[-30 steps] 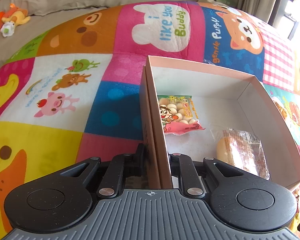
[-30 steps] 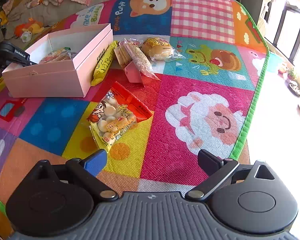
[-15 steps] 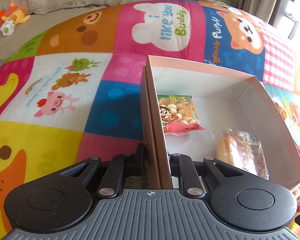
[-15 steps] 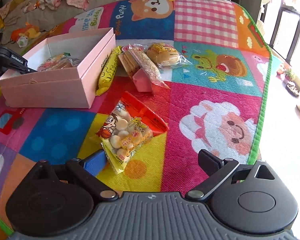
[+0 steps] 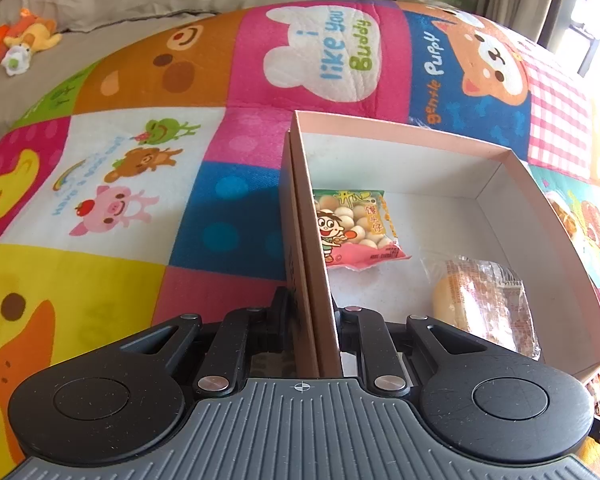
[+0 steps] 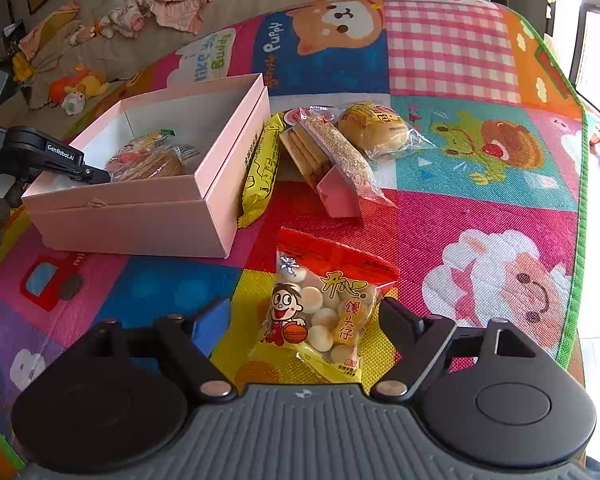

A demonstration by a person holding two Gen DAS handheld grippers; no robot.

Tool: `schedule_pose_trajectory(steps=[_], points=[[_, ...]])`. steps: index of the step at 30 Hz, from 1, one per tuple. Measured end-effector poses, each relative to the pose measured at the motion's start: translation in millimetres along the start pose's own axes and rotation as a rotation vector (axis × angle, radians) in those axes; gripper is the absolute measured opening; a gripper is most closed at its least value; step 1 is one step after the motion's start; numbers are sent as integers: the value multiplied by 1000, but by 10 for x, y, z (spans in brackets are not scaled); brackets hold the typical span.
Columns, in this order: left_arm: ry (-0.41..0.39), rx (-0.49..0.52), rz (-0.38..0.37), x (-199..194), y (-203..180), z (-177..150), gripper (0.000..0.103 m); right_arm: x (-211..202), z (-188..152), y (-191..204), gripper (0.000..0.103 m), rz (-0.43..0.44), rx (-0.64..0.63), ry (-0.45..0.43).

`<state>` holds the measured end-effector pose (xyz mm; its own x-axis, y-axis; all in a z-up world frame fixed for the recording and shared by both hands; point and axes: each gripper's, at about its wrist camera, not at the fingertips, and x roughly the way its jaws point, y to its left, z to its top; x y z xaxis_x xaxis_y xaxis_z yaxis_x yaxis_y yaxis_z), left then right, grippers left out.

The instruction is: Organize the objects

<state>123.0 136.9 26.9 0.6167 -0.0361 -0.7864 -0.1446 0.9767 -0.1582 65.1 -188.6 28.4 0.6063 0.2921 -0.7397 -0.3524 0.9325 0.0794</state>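
Observation:
An open pink box [image 5: 500,160] lies on the colourful play mat. Inside are a small bag of round biscuits [image 5: 356,224] and a wrapped bun [image 5: 480,304]. My left gripper [image 5: 312,304] is shut on the box's near side wall, one finger inside and one outside; it also shows in the right wrist view as the left gripper [image 6: 56,156] at the pink box [image 6: 204,184]. My right gripper [image 6: 304,312] straddles a red-and-yellow biscuit bag [image 6: 324,308] lying on the mat. Its jaws are closing, and the left pad still stands clear of the bag.
Beside the box lie a yellow packet [image 6: 262,168], a sesame bar over biscuit sticks [image 6: 340,152], a small pink carton [image 6: 338,196] and a wrapped bun [image 6: 374,126]. The mat's green edge [image 6: 576,240] runs along the right. Soft toys [image 6: 76,88] lie on the sofa behind.
My right gripper has moved forward over the red-and-yellow bag, which now lies between its fingers, and the jaws have narrowed. The left gripper and the box have not moved.

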Motion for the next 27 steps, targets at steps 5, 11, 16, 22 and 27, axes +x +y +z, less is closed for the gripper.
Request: schedule_pose_trajectory(steps=[5, 11, 16, 22, 27], points=[[-5, -6, -9, -5, 13, -12, 17, -186, -7, 63, 46, 67, -63, 51], [-8, -5, -13, -7, 24, -18, 18, -607, 74, 207, 46, 111, -134, 29], [-7, -5, -13, -4, 25, -16, 18, -884, 539, 336, 46, 189, -126, -80], [-3, -8, -19, -4, 27, -11, 18, -871, 1360, 659, 46, 255, -130, -238], [-3, -7, -25, -3, 37, -12, 18, -534, 1874, 916, 66, 232, -109, -308]])
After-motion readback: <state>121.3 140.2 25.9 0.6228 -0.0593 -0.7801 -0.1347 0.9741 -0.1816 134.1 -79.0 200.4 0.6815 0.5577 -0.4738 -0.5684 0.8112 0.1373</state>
